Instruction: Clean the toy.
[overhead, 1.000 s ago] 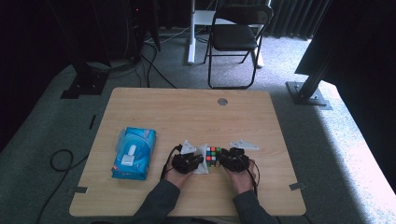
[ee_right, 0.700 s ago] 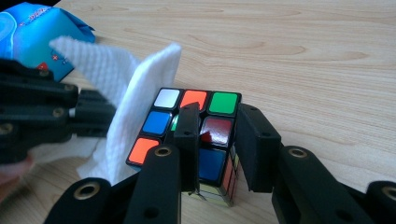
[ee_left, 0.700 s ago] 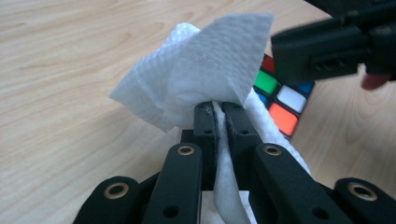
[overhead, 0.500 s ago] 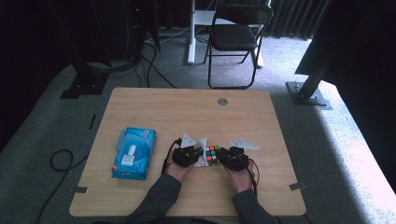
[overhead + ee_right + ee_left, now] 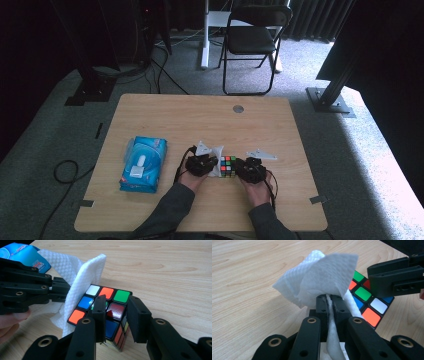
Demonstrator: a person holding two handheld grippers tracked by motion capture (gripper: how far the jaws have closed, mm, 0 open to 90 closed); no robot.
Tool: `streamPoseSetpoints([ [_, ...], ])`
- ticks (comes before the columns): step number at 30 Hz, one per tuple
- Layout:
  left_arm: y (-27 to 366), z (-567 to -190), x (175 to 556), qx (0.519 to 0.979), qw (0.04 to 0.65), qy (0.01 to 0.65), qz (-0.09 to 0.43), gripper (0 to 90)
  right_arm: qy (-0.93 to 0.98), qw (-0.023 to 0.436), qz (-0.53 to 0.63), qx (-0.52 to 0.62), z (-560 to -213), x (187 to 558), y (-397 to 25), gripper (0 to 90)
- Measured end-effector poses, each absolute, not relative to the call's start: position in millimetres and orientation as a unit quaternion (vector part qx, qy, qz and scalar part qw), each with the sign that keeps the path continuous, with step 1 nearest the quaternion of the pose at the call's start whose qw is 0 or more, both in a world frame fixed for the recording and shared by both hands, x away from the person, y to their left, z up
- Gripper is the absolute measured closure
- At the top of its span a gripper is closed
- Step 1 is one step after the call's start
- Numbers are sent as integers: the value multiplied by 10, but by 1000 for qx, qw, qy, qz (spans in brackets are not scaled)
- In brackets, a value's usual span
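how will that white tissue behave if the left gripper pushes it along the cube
Probably floppy: the white tissue folds and droops around the shut left gripper. Likely light and crumple-prone, wiping the cube rather than shifting it, since the right gripper straddles the cube.

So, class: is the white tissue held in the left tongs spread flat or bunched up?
Bunched up. The left tongs are shut on the tissue, whose folds stand up crumpled against the cube.

A scrambled cube [image 5: 105, 312] stands on the counter [image 5: 260, 130], red, green and white squares up. A crumpled white tissue [image 5: 319, 280] presses its side.
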State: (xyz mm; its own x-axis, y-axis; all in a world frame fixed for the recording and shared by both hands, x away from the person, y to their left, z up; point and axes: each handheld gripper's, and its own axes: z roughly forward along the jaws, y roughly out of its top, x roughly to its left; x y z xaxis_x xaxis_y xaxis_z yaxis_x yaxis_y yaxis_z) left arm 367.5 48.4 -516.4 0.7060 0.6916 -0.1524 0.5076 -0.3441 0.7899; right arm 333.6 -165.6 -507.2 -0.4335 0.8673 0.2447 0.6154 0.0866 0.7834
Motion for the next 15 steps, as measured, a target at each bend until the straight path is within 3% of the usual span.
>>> streamPoseSetpoints([
  [15,418,-5358,3719,826,396,387,103,862,723,141,441,512,-5072,3338,-1658,691],
])
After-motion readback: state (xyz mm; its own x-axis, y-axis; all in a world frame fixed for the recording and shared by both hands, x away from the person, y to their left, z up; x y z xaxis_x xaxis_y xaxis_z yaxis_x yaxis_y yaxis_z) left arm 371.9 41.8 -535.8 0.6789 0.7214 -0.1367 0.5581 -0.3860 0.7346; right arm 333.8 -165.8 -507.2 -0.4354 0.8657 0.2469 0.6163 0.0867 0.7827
